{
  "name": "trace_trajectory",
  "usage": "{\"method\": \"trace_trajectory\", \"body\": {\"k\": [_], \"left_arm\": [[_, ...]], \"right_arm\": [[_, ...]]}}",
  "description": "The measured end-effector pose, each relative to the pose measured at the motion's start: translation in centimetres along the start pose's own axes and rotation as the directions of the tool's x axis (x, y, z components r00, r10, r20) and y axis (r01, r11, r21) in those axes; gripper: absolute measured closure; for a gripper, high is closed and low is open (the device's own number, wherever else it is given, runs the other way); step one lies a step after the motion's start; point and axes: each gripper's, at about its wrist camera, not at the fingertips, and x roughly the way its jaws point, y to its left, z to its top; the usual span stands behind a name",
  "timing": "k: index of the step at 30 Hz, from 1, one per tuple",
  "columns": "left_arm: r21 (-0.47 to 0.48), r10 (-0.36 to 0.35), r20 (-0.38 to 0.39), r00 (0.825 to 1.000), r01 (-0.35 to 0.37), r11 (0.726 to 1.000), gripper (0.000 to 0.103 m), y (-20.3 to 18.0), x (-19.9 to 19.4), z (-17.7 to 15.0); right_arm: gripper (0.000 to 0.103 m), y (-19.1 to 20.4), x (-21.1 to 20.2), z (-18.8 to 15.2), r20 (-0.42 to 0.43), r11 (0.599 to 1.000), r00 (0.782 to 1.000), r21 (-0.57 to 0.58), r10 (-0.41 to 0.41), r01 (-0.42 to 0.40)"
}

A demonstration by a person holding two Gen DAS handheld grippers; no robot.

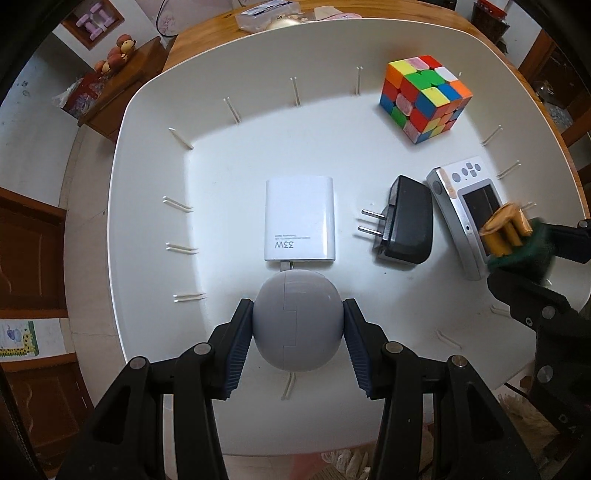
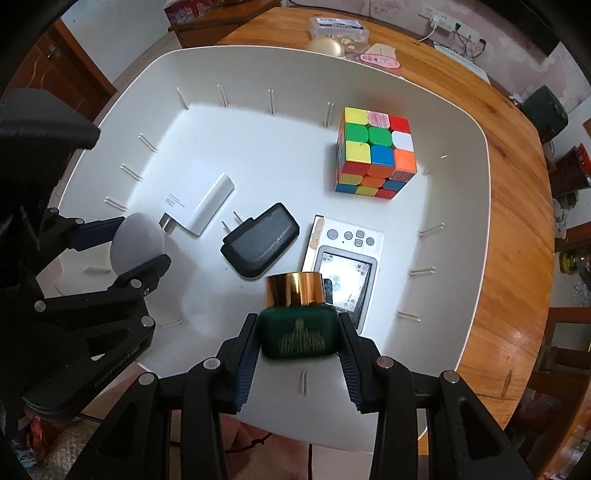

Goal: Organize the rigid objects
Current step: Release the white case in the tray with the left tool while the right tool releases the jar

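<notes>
Wooden table (image 2: 476,122) carrying a wide white tray (image 1: 155,122), its sloped walls marked with short raised ribs. Lying flat on the tray floor, near the middle — a white charger block (image 1: 300,219) printed "33W", its plug end facing the near rim. Just beside it, a black plug adapter (image 1: 406,221) lying on its side with two metal prongs pointing toward the white block, not touching it. Leaning close against the black adapter's other side, a silver handheld device (image 2: 345,266) with a small screen and round buttons, face up. Sitting well apart at the far right of the tray floor, a scrambled colour cube (image 2: 375,151).

Left tool (image 1: 298,325) clenching a smooth grey ball (image 1: 297,320) between its blue ribbed pads, holding it over the near part of the tray, just short of the white charger's plug end. Whether resting on the tray or raised above it — cannot tell.

Right tool (image 2: 298,338) gripping a dark green bottle (image 2: 297,332) with a shiny gold cap (image 2: 294,290), the cap pointing away toward the silver device and hanging over its near end. In the left wrist view, showing at the right edge above that device.

Far end of the table holding a clear plastic box (image 2: 338,26) and a pale gold rounded object (image 2: 327,47).
</notes>
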Motion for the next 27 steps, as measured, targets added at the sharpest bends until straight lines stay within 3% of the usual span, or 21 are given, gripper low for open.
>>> {"method": "trace_trajectory", "body": {"k": [4,11,27], "left_arm": [[-0.001,-0.002,-0.014,1.0,0.002,1.0,0.049,0.1,0.4,0.3],[-0.017,0.015,0.02,1.0,-0.015,1.0,0.024,0.6,-0.5,0.5],[-0.025,0.018,0.095,0.995,-0.016,1.0,0.023,1.2,-3.4,0.7]], "right_arm": [[0.044,0.5,-0.3,0.1,0.014,1.0,1.0,-0.02,-0.012,0.013],[0.043,1.0,-1.1,0.5,0.043,0.999,0.999,-0.04,-0.032,0.033],[0.043,0.2,-3.9,0.7,0.159,0.997,0.984,-0.006,-0.081,0.082]]}}
